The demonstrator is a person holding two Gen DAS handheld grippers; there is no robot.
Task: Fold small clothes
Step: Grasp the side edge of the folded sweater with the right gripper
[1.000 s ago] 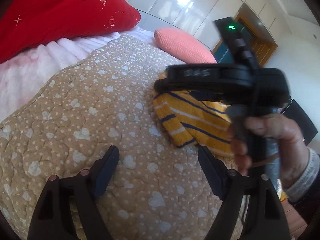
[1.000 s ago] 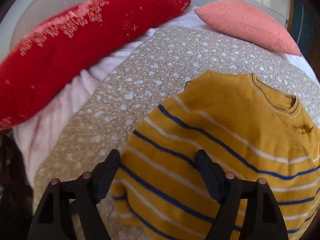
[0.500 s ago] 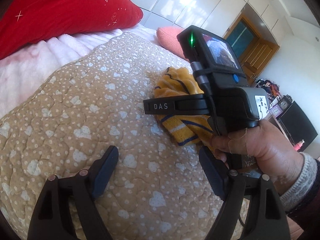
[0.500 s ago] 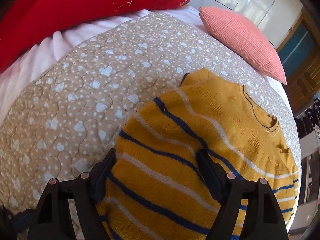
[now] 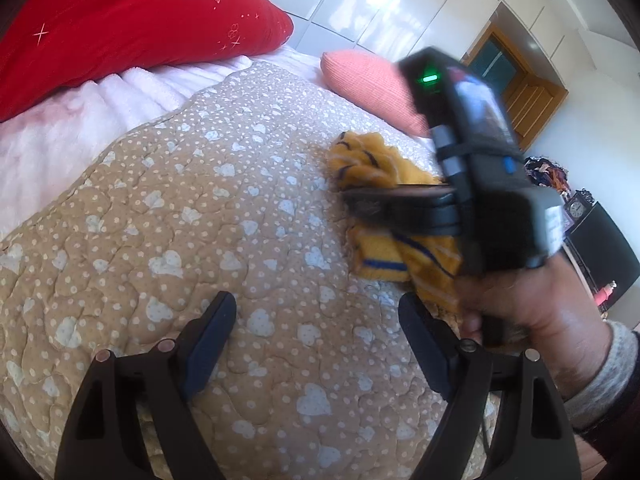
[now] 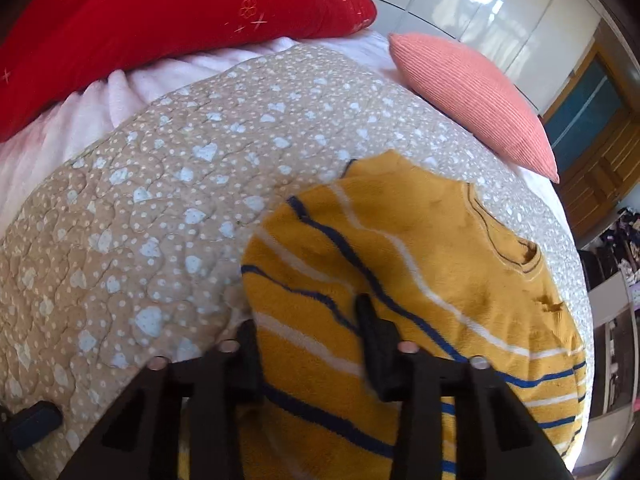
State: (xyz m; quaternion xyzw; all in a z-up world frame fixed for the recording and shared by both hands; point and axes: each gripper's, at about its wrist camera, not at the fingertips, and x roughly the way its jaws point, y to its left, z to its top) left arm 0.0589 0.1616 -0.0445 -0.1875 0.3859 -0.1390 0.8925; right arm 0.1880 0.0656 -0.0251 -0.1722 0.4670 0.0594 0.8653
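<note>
Low in the right wrist frame, the right gripper (image 6: pixel 308 344) pinches the left edge of the yellow striped sweater (image 6: pixel 420 280) on the quilt (image 6: pixel 160 200); judged a first fold, needing a lift and carry across. Only the left view shows the left gripper (image 5: pixel 316 344) spread, empty.

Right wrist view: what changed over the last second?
The right gripper narrowed its jaws from wide open onto a raised fold of the yellow striped sweater, bunching its left edge. The left gripper stayed open over the quilt, holding nothing. The red pillow and pink pillow did not move.
</note>
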